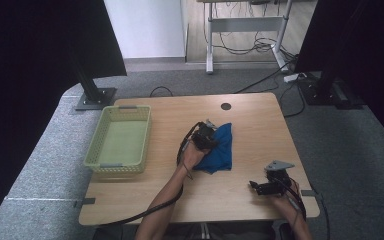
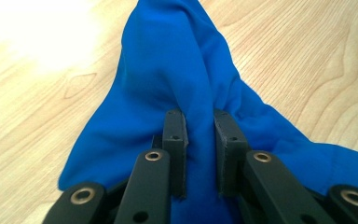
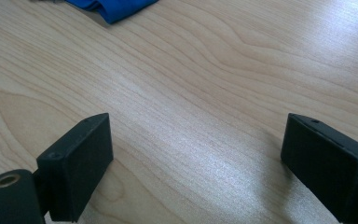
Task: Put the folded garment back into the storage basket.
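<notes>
A fold of the blue cloth (image 2: 177, 84) is pinched between the jaws of the left gripper (image 2: 200, 154); the fabric is bunched up in the gap and pulled into a ridge that runs away from the pads, with the rest draped down to the table (image 2: 37, 93) on both sides. In the high view the left gripper (image 1: 203, 136) is seen at the cloth's (image 1: 221, 150) left edge, near the middle of the table (image 1: 145, 200), the hand (image 1: 192, 155) just behind it. The cloth is partly covered there by gripper and hand.

The right gripper (image 3: 196, 158) is held released, jaws wide apart with bare wood between them, nothing gripped. It is seen near the front right corner in the high view (image 1: 272, 182), well apart from the cloth; a blue corner (image 3: 112, 8) is caught at the top edge of its own view.

A green basket (image 1: 119, 142) is set on the table's left side, well apart from the cloth, and bare table lies between the two. A dark round hole (image 1: 225, 106) is seen near the far edge, beyond the cloth. Nothing is lying between right gripper and cloth.
</notes>
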